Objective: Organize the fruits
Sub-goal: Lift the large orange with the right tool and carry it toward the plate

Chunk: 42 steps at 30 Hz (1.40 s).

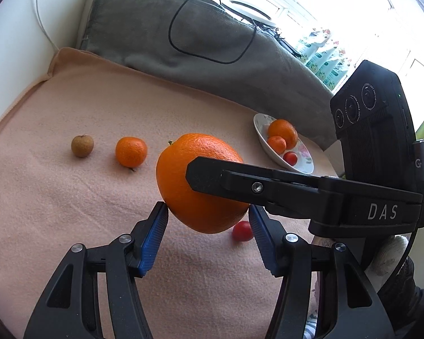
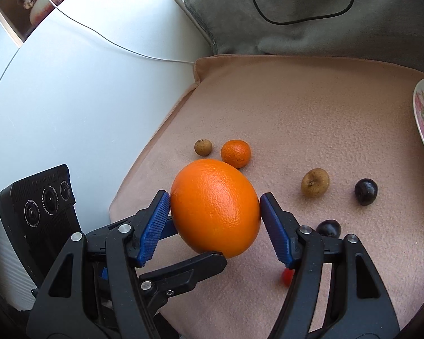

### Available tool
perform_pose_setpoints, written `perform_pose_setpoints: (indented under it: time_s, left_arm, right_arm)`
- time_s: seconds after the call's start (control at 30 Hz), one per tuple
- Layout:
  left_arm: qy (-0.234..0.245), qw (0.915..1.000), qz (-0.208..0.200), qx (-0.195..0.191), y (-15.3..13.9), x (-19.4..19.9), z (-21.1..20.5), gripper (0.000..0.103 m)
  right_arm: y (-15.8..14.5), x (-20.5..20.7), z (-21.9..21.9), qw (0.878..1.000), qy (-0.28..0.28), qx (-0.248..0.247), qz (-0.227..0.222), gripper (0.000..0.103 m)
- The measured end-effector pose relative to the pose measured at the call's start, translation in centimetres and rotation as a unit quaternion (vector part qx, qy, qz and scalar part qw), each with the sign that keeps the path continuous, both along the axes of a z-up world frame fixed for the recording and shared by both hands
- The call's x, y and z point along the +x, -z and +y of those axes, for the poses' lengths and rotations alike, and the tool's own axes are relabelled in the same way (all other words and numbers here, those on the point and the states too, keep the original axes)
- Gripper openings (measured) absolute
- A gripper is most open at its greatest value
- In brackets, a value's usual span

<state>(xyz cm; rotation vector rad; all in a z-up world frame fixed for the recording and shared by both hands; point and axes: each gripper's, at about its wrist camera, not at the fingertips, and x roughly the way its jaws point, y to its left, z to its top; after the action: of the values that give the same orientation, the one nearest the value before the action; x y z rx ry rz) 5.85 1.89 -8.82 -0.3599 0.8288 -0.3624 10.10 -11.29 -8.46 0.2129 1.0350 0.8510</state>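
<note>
A large orange (image 1: 200, 186) hangs above the pink cloth, with both grippers around it. My left gripper (image 1: 208, 212) has its blue pads on the orange's lower sides. My right gripper (image 2: 214, 200) has its pads against the orange (image 2: 214, 206) on both sides; its black finger crosses the orange in the left wrist view. On the cloth lie a mandarin (image 1: 131, 151), a brown longan (image 1: 82, 145) and a cherry tomato (image 1: 242, 231). A floral bowl (image 1: 302, 166) at the right holds two orange fruits and a red one.
The right wrist view also shows a second longan (image 2: 315, 182) and two dark round fruits (image 2: 366, 191) on the cloth. A grey cushion (image 1: 183, 28) with a black cable lies behind. White furniture borders the cloth on the left.
</note>
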Motion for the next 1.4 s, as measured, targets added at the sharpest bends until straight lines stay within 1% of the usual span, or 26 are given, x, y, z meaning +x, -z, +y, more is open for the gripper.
perform_pose_setpoints:
  time_s: [0.37, 0.77, 1.03, 1.23, 1.4]
  left_arm:
    - [0.063, 0.9979, -0.014, 0.004, -1.2, 2.0, -6.5, 0.059]
    - [0.126, 0.9917, -0.023, 0.009, -2.1, 4.7, -13.9, 0.059]
    - [0.16, 0.9866, -0.03, 0.013, -2.7, 6.9, -18.1, 0.059]
    - [0.181, 0.9831, -0.022, 0.009, -2.4, 8.8, -20.8, 0.059]
    - [0.188, 0.9819, -0.015, 0.011, -2.0, 10.3, -22.3, 0.059]
  right_arm:
    - [-1.3, 0.1, -7.8, 0.998, 0.063, 0.006, -0.013, 0.069]
    - [-1.7, 1.2, -15.3, 0.991, 0.13, 0.01, -0.019, 0.069]
    - [-2.4, 2.2, -20.3, 0.984, 0.174, 0.02, -0.027, 0.069]
    - [-2.2, 3.5, -23.3, 0.979, 0.2, 0.018, -0.025, 0.069]
    - [-1.6, 4.7, -25.2, 0.976, 0.215, 0.022, -0.017, 0.069]
